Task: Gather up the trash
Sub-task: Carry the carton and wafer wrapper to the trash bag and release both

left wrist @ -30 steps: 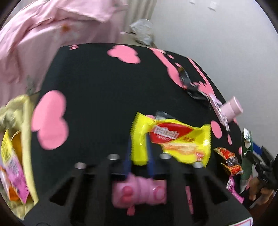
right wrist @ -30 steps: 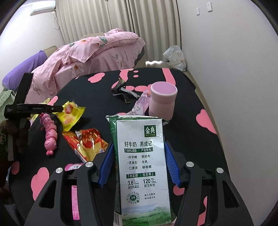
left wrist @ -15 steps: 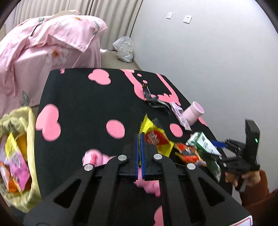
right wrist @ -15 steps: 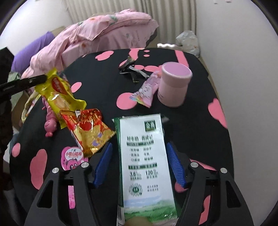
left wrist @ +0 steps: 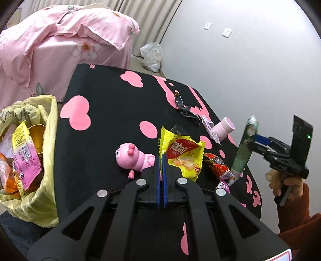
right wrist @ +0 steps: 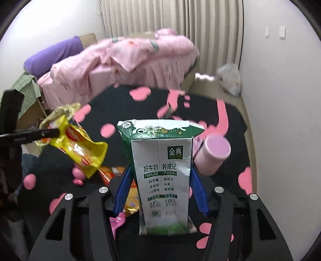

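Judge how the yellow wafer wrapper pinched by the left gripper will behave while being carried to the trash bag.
The yellow wafer wrapper is probably floppy: it hangs crumpled from the left gripper. It looks thin and light, so it may swing. Held only by its edge, the glossy film could slip.

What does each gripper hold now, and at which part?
The left gripper pinches the yellow wafer wrapper at its left edge. The right gripper clamps the milk carton by its two sides.

A low table covered by a black cloth with pink blotches (left wrist: 112, 104) stands beside a plain white wall (left wrist: 250, 66) with two pale wall sockets (left wrist: 217, 29). Beyond its far edge lie a bed under a rumpled pink floral quilt (right wrist: 128, 60), a purple pillow (right wrist: 54, 56), and cream pleated curtains (right wrist: 170, 18).
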Demonstrator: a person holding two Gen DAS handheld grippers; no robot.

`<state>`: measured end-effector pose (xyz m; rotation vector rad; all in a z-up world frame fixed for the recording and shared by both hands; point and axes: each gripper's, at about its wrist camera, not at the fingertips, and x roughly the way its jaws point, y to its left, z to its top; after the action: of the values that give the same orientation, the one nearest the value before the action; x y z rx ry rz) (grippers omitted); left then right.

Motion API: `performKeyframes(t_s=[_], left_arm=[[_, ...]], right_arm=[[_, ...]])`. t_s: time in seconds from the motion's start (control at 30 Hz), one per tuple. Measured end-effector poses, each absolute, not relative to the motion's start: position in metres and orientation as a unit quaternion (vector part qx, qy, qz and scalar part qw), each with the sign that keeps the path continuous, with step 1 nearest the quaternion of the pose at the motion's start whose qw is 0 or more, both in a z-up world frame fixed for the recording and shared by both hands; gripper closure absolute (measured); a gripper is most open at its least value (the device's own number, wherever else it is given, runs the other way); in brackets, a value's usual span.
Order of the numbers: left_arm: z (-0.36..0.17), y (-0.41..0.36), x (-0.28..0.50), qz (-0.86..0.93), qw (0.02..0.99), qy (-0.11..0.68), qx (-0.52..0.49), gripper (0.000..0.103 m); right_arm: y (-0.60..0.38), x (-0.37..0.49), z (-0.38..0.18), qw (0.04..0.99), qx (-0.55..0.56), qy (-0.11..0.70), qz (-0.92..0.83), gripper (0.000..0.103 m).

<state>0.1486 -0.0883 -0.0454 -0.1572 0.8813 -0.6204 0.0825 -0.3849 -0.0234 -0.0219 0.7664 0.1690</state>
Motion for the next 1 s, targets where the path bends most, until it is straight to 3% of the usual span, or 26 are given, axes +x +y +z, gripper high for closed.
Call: performKeyframes(t_s=[0.4, 0.7, 1.0], left_arm=[[-0.015, -0.036, 0.124, -0.269, 0.887, 0.364, -0.094, 0.102], [0.004, 0.010, 0.109, -0.230, 0.912, 0.324, -0.098, 0.102], [0.015, 0.111, 0.115, -0.050, 0.953, 0.277, -0.117, 0.102]], right_arm=[[-0.341, 0.074, 0.043, 0.954, -0.022, 0.278, 0.113, 0.050], [-0.294, 0.081, 0.060, 0.951, -0.041, 0.264, 0.155, 0.050], [-0.219, 0.128, 0.078, 0.941, -0.027, 0.230, 0.245, 0.050]])
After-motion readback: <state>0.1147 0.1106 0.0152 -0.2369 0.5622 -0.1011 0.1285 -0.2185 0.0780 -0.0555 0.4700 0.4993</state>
